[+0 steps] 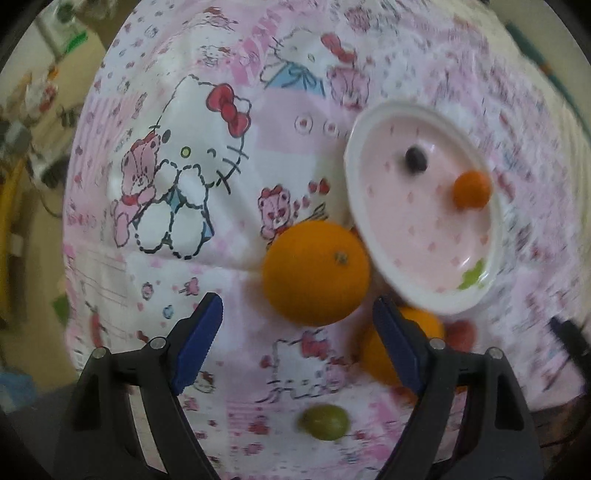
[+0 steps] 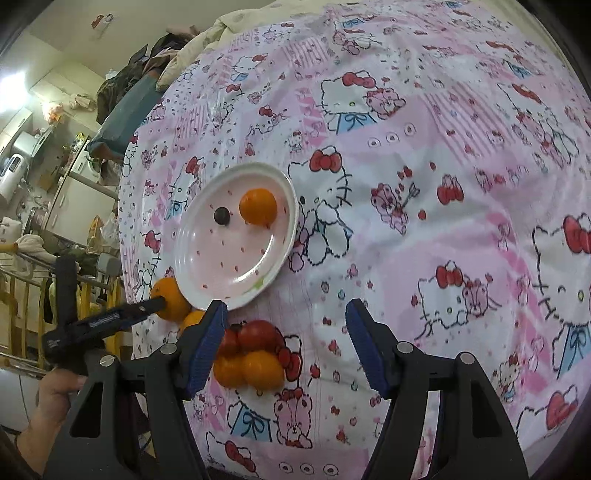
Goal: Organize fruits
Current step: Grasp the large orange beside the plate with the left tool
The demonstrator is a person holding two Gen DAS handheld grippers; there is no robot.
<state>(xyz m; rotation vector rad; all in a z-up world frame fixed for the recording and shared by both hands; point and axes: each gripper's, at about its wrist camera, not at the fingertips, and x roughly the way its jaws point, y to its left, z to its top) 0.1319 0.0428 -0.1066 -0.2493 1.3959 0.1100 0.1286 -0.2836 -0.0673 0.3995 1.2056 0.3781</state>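
A pink plate (image 1: 476, 236) lies on the patterned sheet, holding a small orange fruit (image 1: 472, 189) and a dark grape (image 1: 415, 158). A large orange (image 1: 316, 273) sits beside its rim, just ahead of my open, empty left gripper (image 1: 297, 332). A second orange (image 1: 384, 354) lies behind the right finger. A green grape (image 1: 325, 421) lies between the fingers, lower down. In the right wrist view the plate (image 2: 207, 291) shows the same fruit (image 2: 258, 206). My right gripper (image 2: 286, 332) is open and empty, with a cluster of red tomatoes (image 2: 258, 334) and orange fruits (image 2: 263, 369) beside its left finger.
The bed sheet (image 2: 424, 221) covers the whole work surface; its left edge drops to a cluttered room. The left gripper (image 2: 110, 317) shows in the right wrist view, near an orange (image 2: 170, 297) at the plate's lower left. A bunched blanket (image 2: 236, 26) lies at the far end.
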